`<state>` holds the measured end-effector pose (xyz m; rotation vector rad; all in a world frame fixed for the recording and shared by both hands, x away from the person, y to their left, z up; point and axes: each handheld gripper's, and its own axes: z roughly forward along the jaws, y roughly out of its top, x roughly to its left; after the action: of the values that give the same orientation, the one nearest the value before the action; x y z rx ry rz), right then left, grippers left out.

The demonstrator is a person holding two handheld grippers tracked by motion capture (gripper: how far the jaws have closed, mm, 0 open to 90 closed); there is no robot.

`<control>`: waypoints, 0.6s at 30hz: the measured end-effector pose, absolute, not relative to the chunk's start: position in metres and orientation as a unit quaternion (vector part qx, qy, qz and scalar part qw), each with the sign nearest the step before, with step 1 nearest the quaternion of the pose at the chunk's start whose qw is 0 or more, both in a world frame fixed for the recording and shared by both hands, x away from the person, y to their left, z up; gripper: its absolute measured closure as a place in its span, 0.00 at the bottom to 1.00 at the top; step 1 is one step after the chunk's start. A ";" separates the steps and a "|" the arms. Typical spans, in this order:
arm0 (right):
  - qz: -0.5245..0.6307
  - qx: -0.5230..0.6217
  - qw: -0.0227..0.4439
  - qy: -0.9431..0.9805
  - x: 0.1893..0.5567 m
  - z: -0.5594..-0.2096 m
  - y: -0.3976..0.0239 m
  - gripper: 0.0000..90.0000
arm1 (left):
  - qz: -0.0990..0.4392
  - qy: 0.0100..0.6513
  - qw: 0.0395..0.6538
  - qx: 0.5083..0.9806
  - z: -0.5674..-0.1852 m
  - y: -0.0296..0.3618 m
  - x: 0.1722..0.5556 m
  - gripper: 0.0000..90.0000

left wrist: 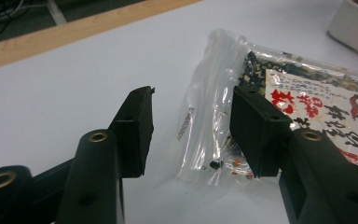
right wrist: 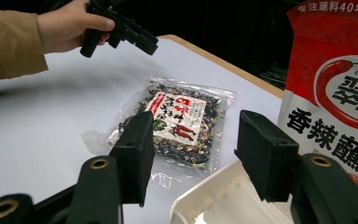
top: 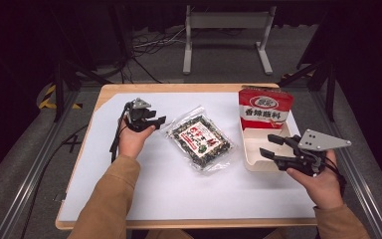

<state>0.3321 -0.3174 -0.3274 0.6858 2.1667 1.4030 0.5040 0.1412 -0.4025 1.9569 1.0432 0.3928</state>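
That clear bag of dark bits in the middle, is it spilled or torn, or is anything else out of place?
Nothing spilled or torn. The clear bag lies flat but askew to the table edge, seal intact. The red pouch stands upright at the far end of the white tray.

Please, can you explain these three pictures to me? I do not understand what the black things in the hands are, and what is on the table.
A person holds a black two-jaw tool in each hand. The high view looks down on the table; the other two pictures come from cameras riding on each tool.

On the white table sheet lies a clear plastic packet of dark dried food. A red and white printed pouch stands in a white rectangular tray.

The left tool has its open jaws around the packet's clear edge, not gripping yet. The right tool hovers open over the tray, holding nothing.
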 end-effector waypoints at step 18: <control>0.509 0.242 0.226 0.794 0.330 -0.333 -0.311 0.50 | 0.118 0.449 0.363 0.808 -0.430 0.118 0.533 0.44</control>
<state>0.3302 -0.3111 -0.3332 0.6681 2.1897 1.4041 0.5330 0.1175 -0.4297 2.0794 1.1560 0.3044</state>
